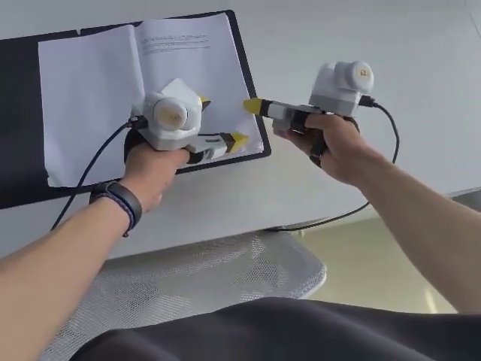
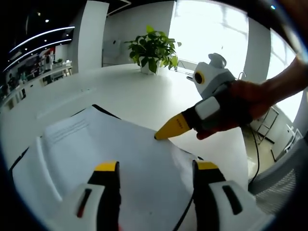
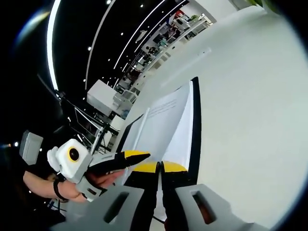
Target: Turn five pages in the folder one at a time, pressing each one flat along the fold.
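White table, folder lying open on it: in the head view, the left tongs hover spread over the right-hand page, and the right tongs are pinched shut at its outer edge. The left gripper view adds that closed yellow tip at the paper's edge, contact unclear. The right gripper view confirms nothing is held. Best practice, likely: lift a single sheet, then press along the fold.
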Tool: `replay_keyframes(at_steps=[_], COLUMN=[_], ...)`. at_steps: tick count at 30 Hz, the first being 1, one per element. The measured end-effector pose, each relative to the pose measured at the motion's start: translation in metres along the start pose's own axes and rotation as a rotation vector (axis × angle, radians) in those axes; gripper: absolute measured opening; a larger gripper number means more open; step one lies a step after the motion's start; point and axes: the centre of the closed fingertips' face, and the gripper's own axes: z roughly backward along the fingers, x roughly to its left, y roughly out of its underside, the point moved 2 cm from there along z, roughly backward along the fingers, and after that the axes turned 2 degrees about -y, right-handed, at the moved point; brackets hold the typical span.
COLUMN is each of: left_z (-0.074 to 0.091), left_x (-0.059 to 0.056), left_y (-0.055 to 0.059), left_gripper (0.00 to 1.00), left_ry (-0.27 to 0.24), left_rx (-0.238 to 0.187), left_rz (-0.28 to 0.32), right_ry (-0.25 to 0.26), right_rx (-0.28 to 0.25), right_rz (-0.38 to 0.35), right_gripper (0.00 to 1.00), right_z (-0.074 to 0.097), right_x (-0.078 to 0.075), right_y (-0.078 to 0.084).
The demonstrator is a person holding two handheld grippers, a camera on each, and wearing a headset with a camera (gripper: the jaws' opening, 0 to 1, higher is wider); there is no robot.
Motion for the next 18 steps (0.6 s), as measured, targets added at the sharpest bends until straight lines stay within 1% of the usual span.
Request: replay_keyframes(at_steps=[4,6,8,9,12,16,18], left_z=[0.012,0.019,0.026,0.029,0.039,0.056,0.064], left_x=[0.002,0.003,0.006,0.008,0.013,0.02,0.023], left_y=[-0.003,-0.005,-0.007,-0.008,-0.011,-0.015,-0.017], left_gripper=[0.6,0.61,0.61,0.62,0.63,0.63,0.64], left_ry=[-0.01,-0.016,-0.029,-0.032,-0.05,-0.073,-0.08], left_rx=[-0.002,-0.004,-0.009,-0.011,-0.02,-0.034,-0.045], left_rz=[-0.021,-0.028,-0.04,-0.038,-0.039,-0.051,-0.053], right_ry=[-0.002,-0.007,-0.007,-0.005,-0.01,-0.017,-0.016], right_rx=[-0.003,-0.008,-0.011,-0.01,-0.014,-0.032,-0.037], right_rz=[0.01,0.007,0.011,0.014,0.011,0.004,0.018], right_gripper=[0.0,0.0,0.0,0.0,0.0,0.0,0.0], right_z=[0.001,0.0,0.001,0.0,-0.001,0.002,0.004], right_x=[0.008,0.006,0.009,0.004,0.002,0.011,0.015], right_y=[-0.003,-0.007,-0.008,-0.01,-0.013,-0.017,-0.017])
